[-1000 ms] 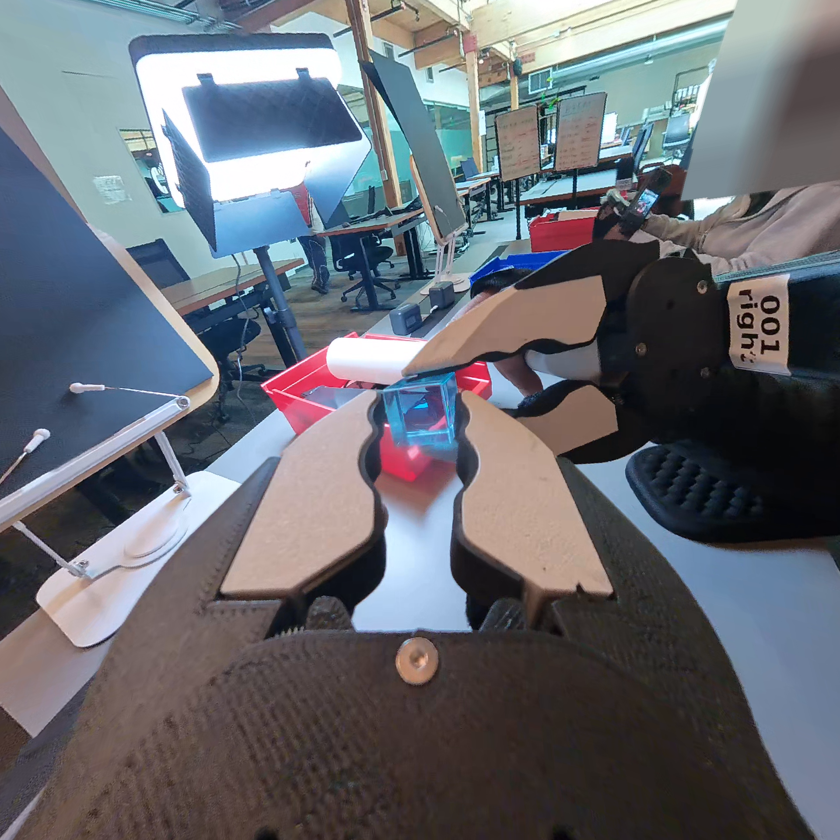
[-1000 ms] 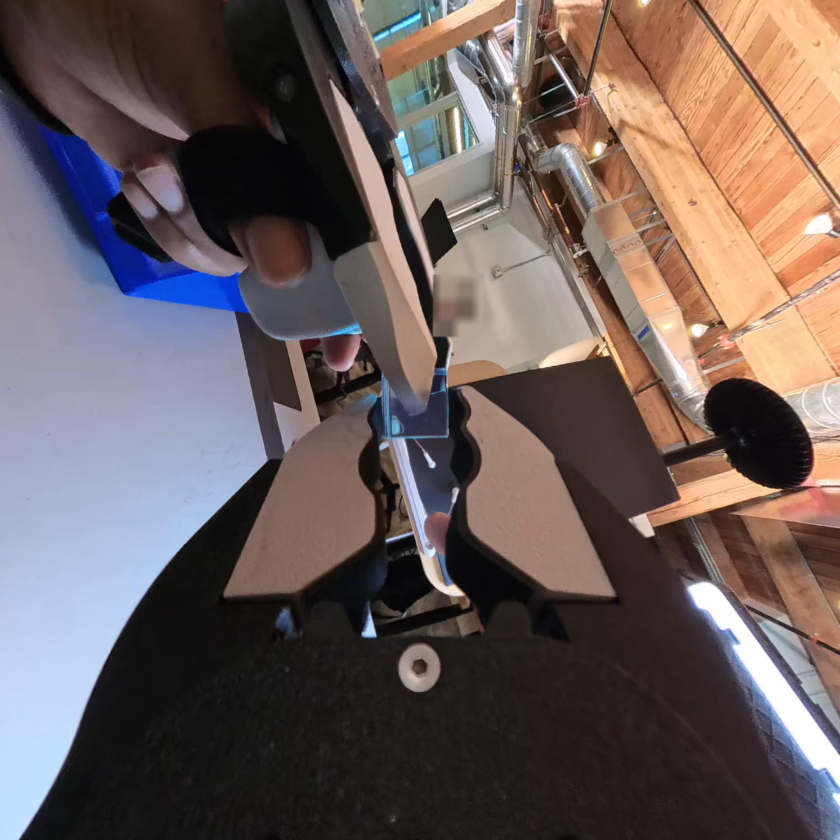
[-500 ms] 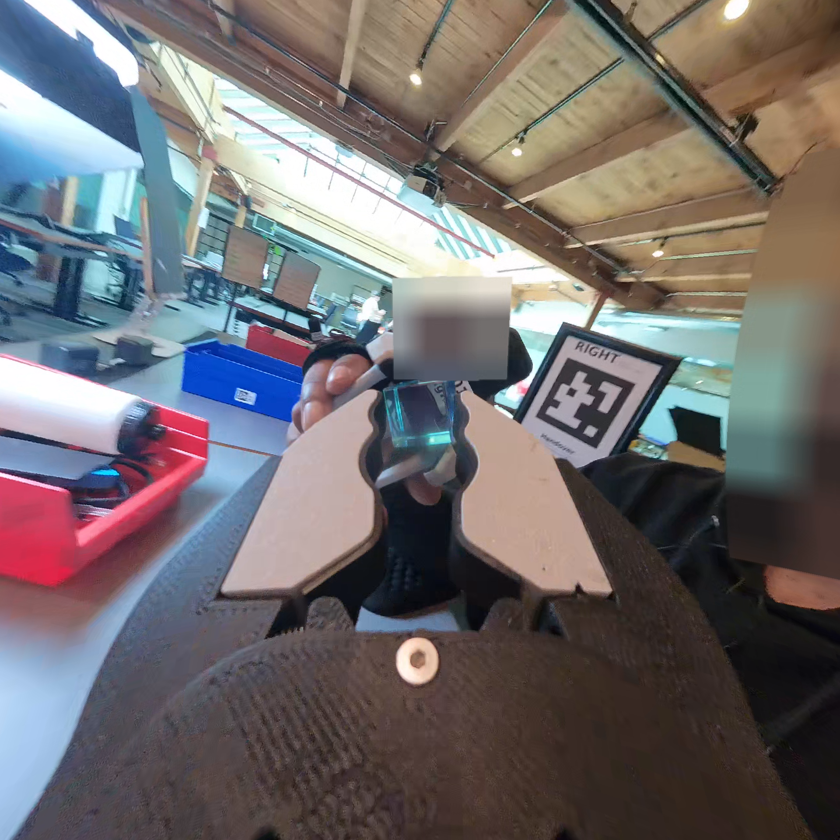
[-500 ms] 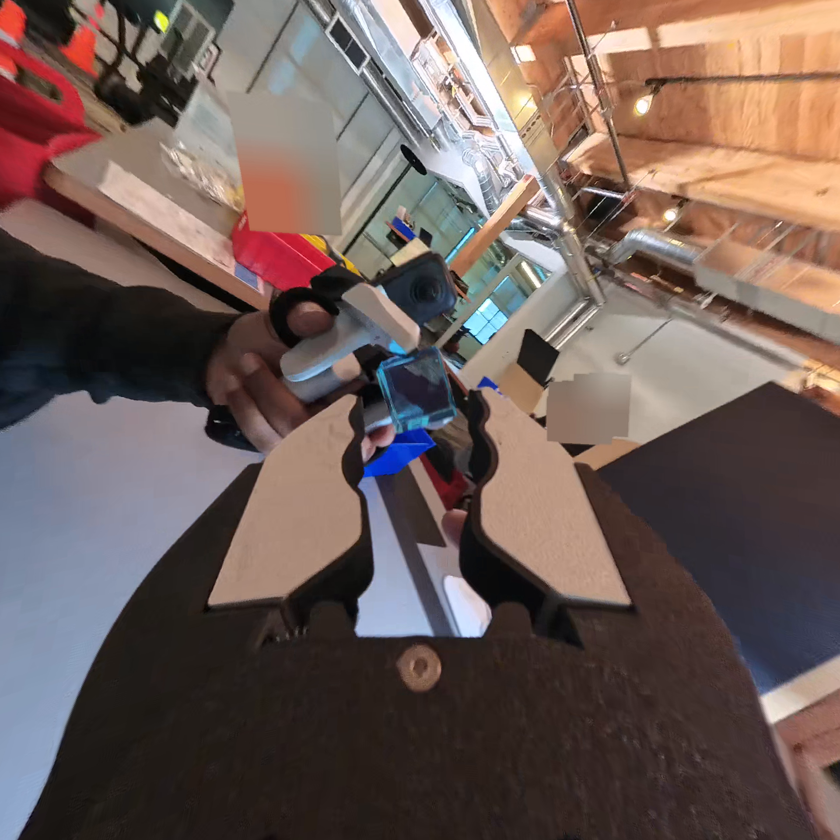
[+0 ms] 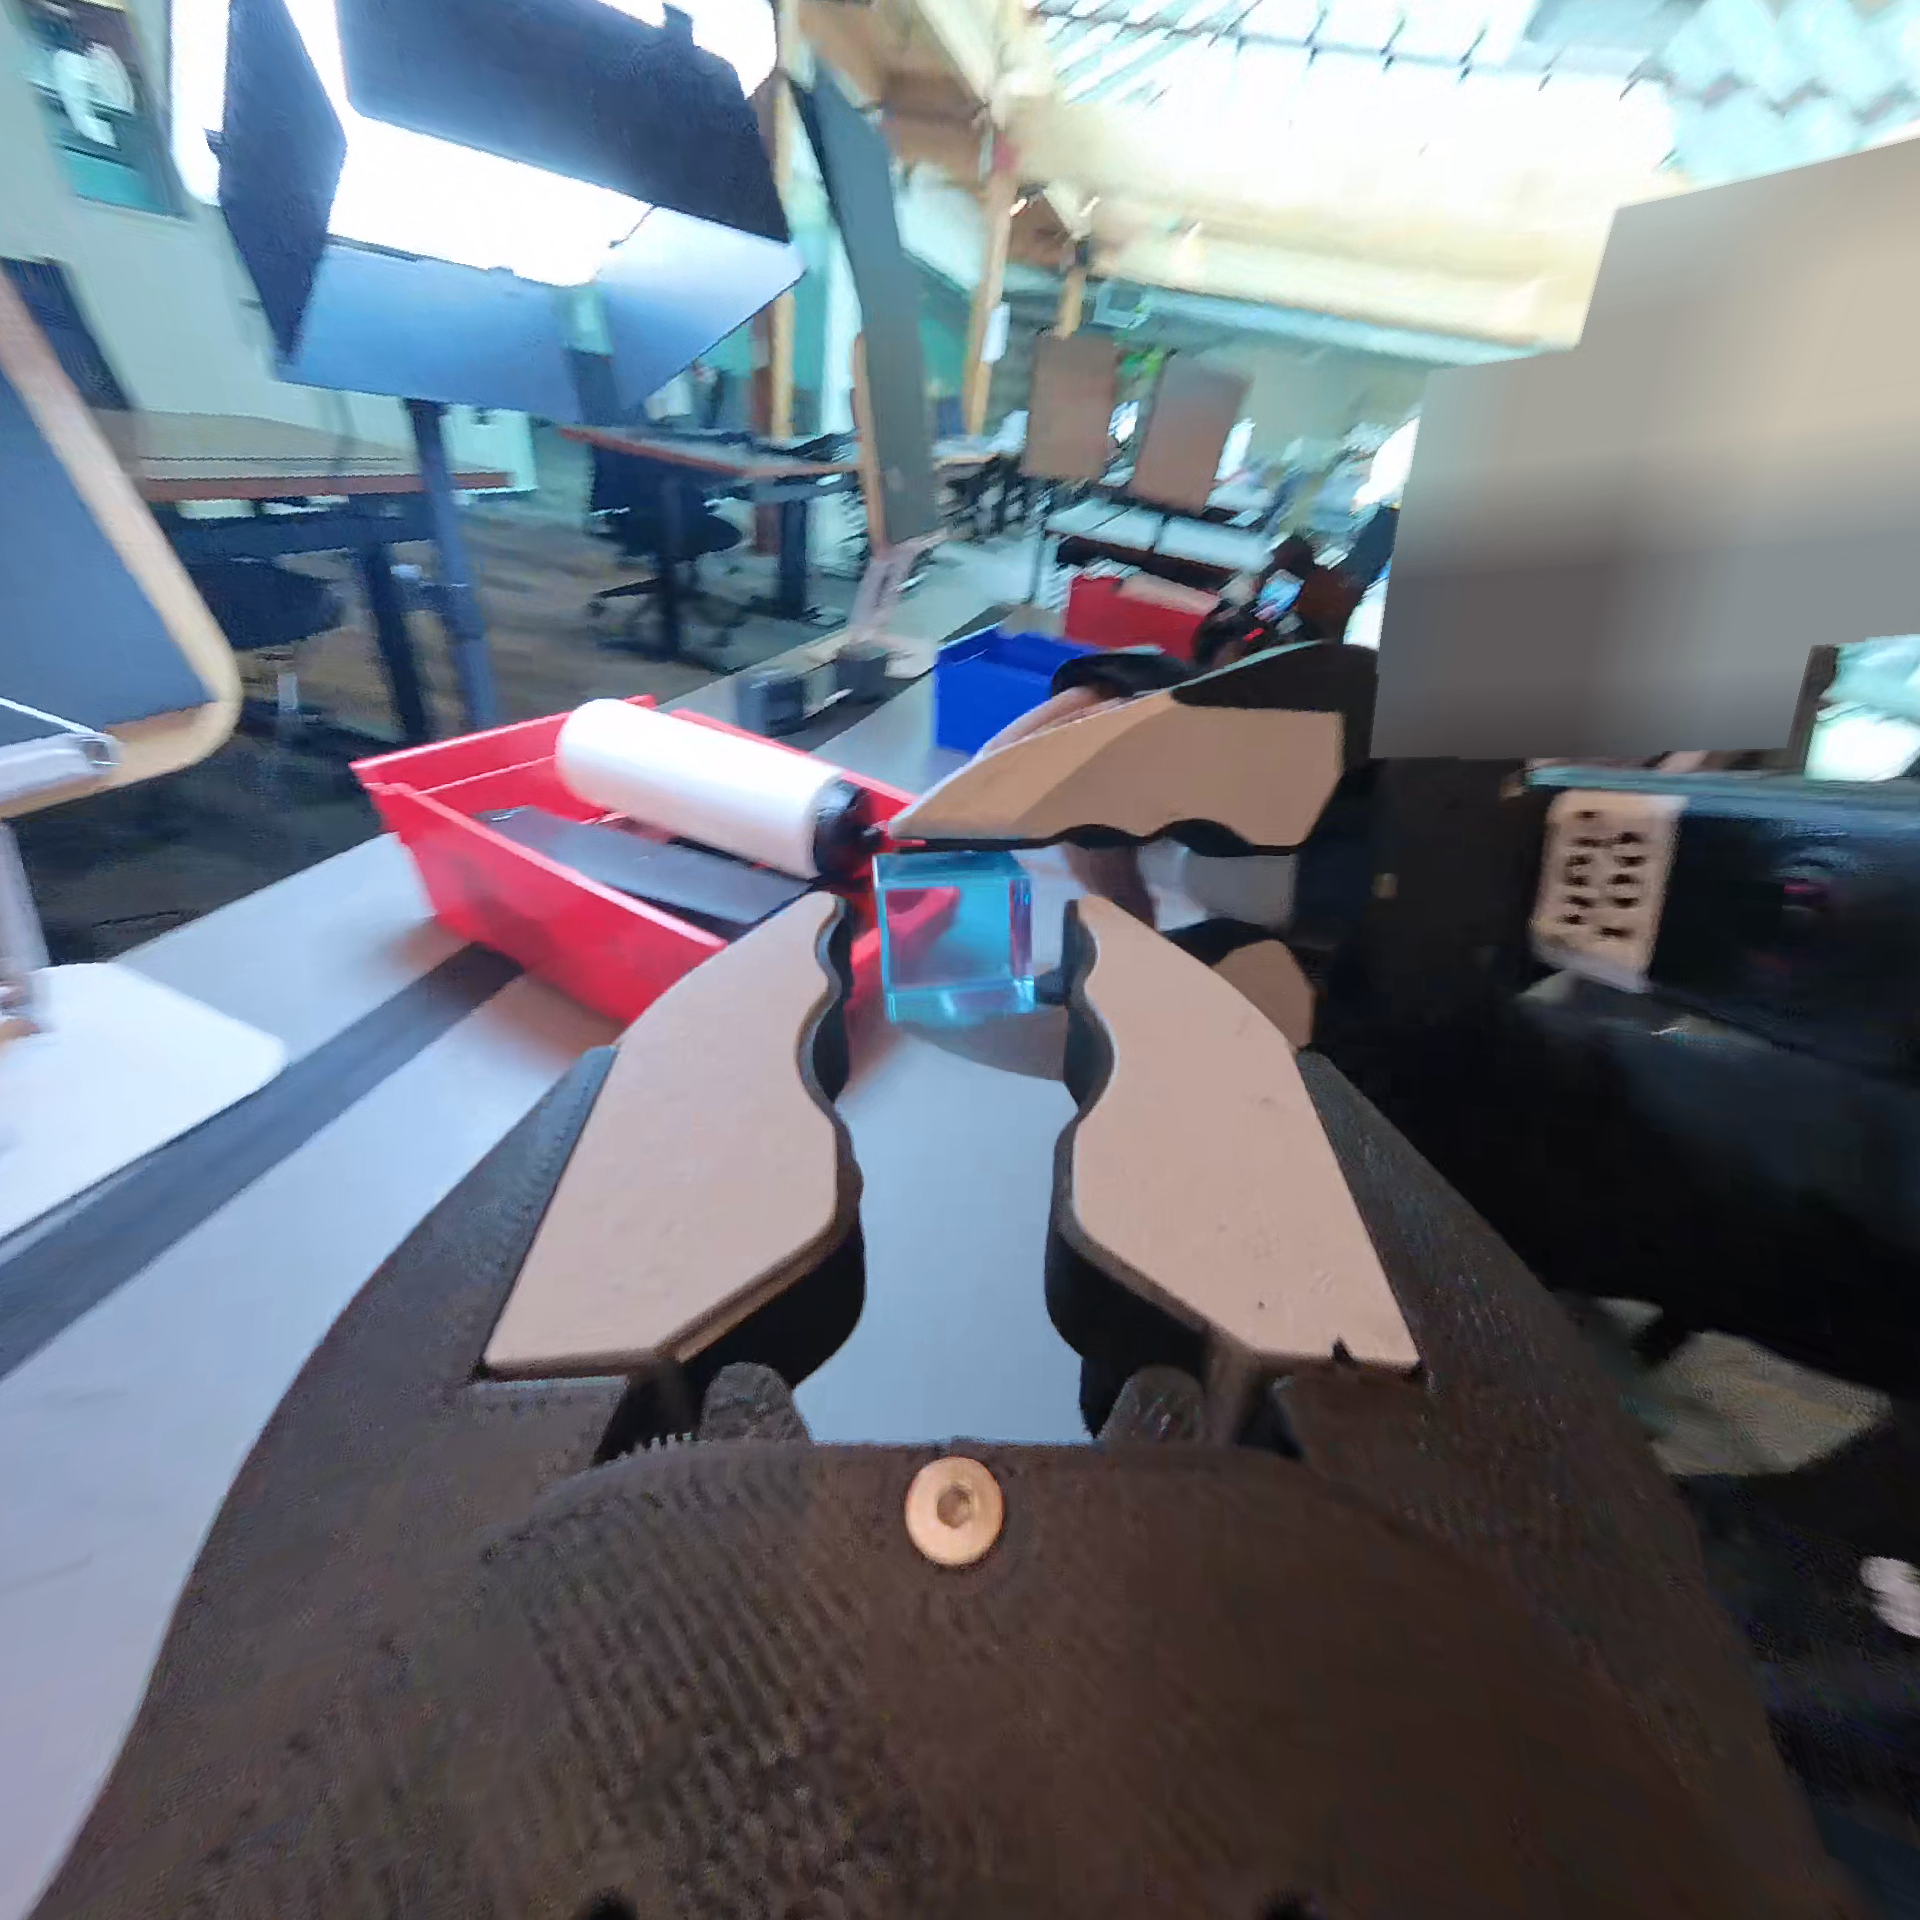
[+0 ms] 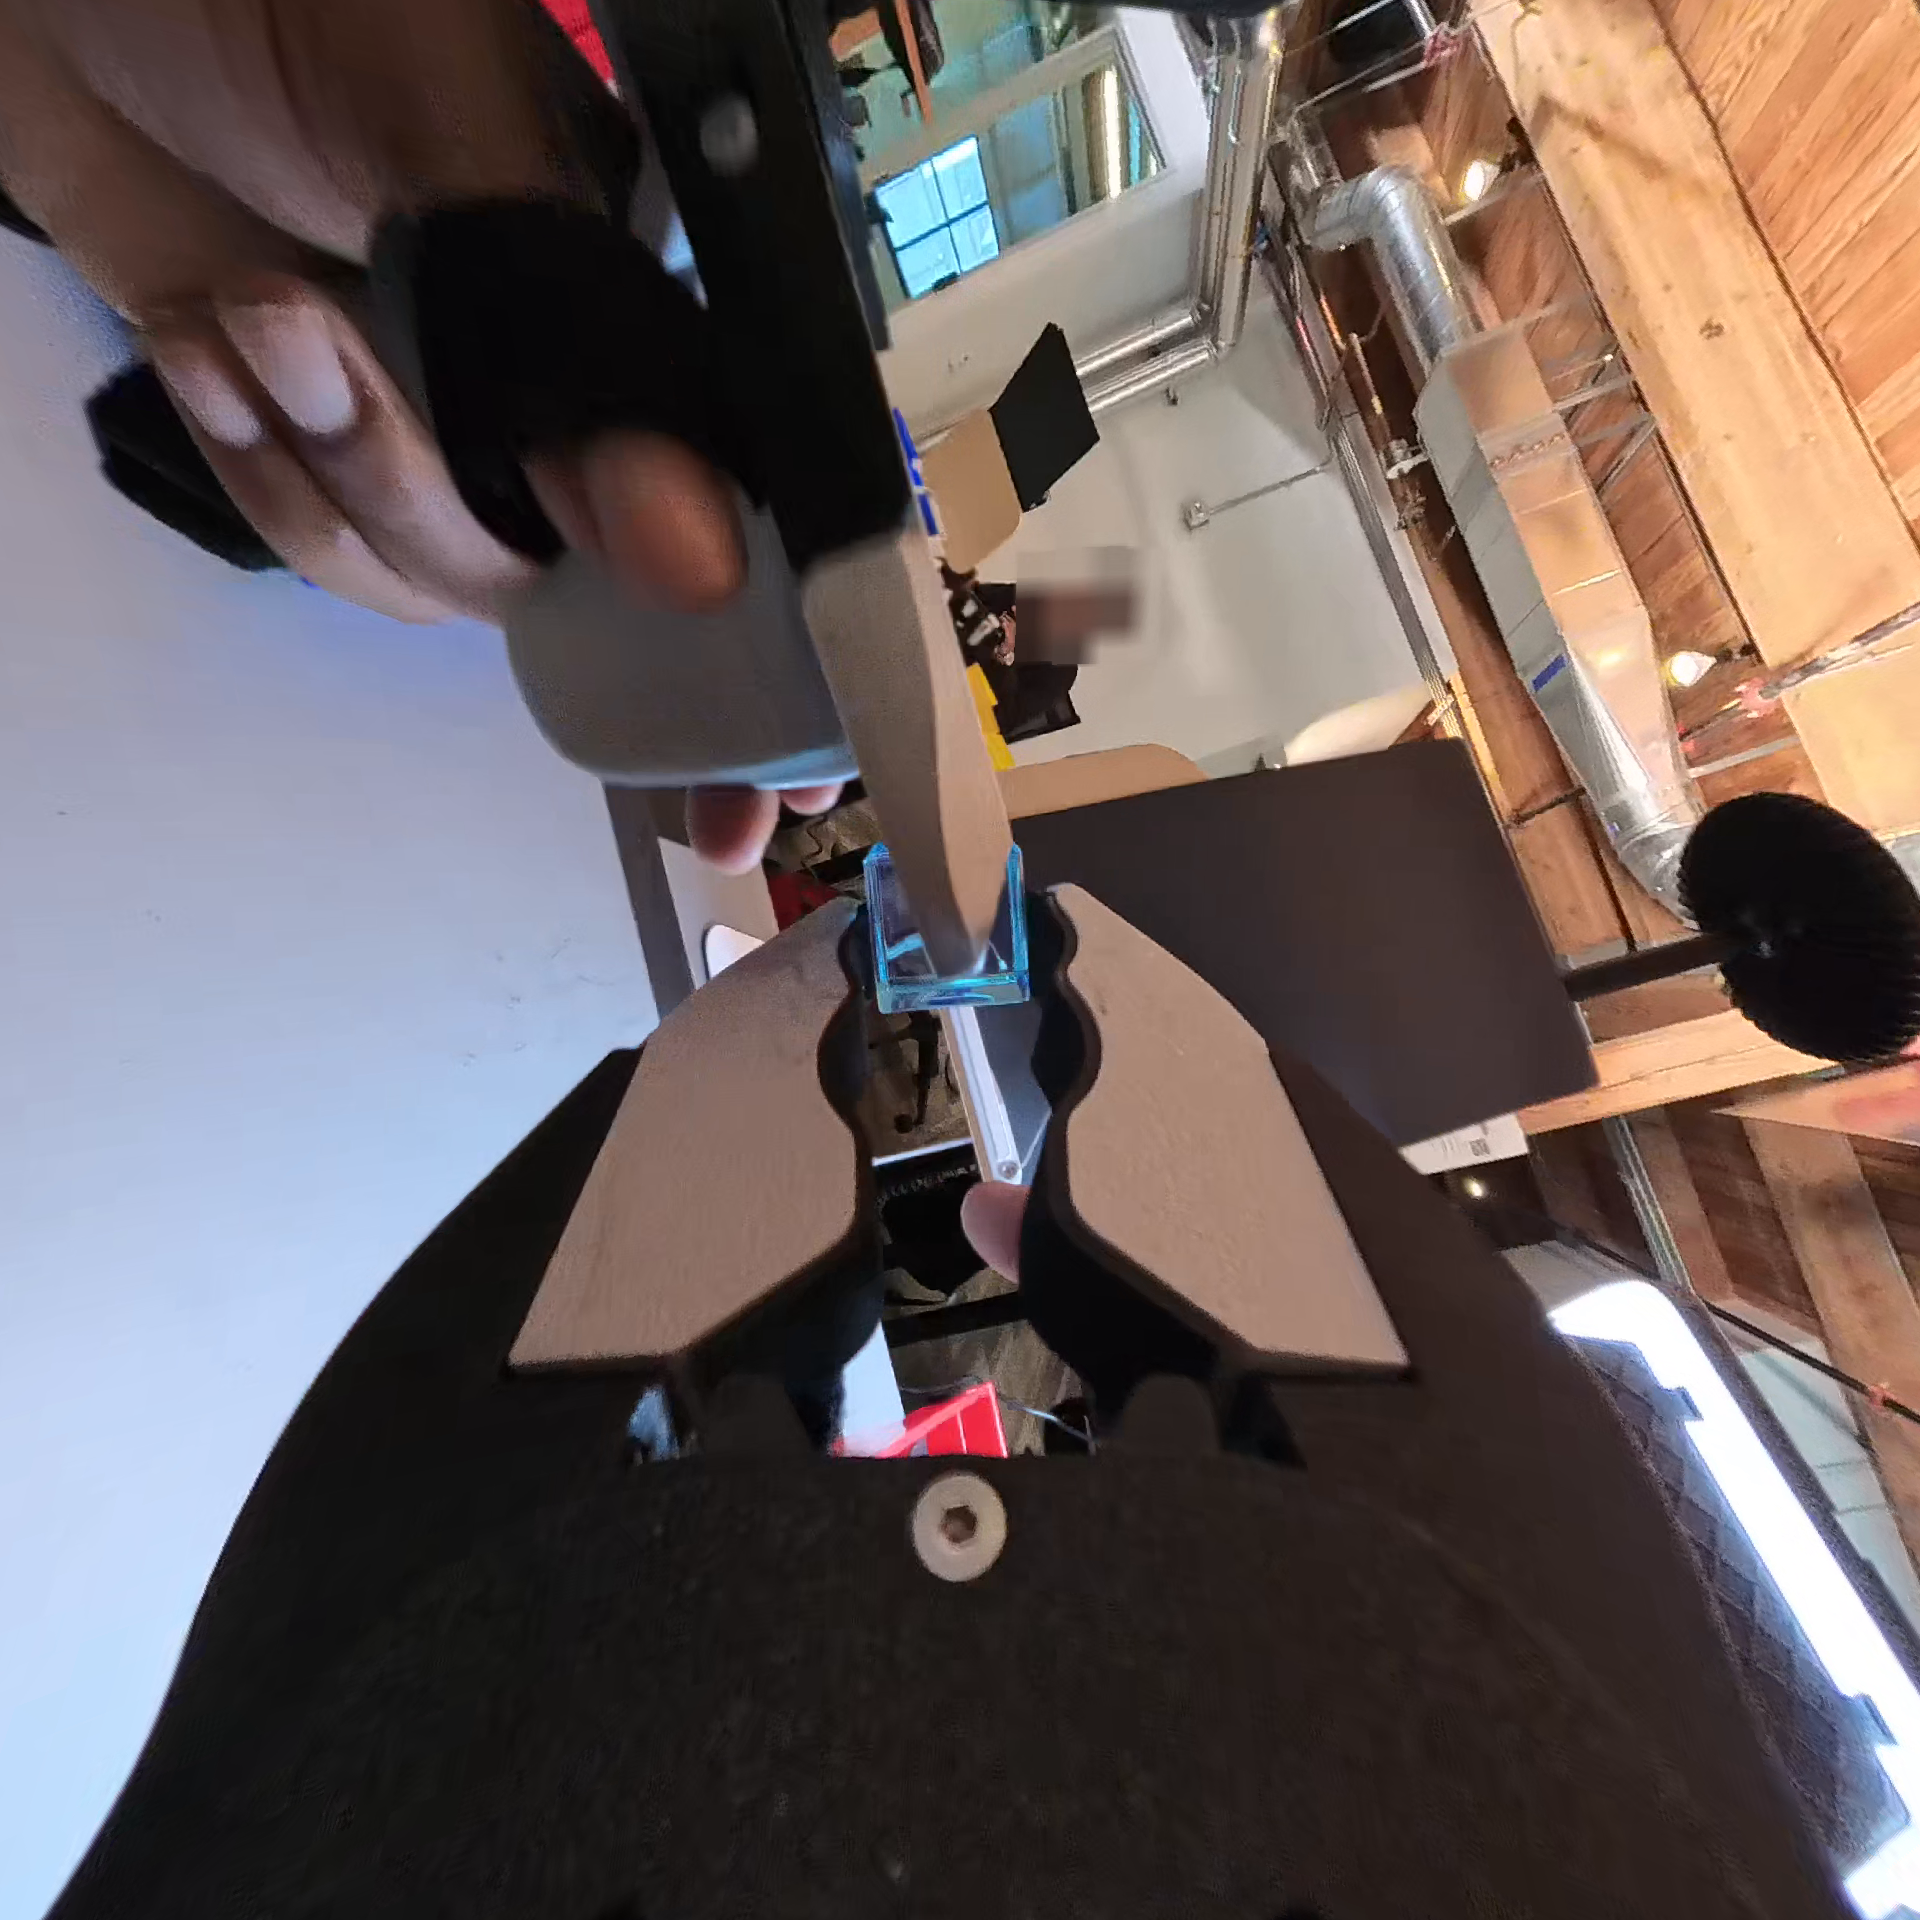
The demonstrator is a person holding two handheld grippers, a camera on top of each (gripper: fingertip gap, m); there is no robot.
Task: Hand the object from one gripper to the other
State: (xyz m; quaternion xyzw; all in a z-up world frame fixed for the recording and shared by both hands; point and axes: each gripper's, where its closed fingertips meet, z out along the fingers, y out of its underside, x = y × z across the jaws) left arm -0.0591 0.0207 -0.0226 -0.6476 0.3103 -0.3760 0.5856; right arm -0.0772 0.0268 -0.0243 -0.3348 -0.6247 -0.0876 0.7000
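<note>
- The clear blue cube (image 5: 954, 951) sat between the tips of the left gripper (image 5: 951, 961), above the grey table (image 5: 312, 1195).
- In the left wrist view a gap showed between the cube and each left fingertip, so the left gripper stood spread and not pinching.
- The right gripper (image 6: 948, 951) was pressed onto the cube (image 6: 951, 945), one finger on each side; in the left wrist view one right finger (image 5: 1132, 764) lay on top of it.
- In the right wrist view, a left finger (image 6: 914, 748) crossed the cube's face.
- A red bin (image 5: 540, 883) with a white roll (image 5: 701, 784) stood just behind.
</note>
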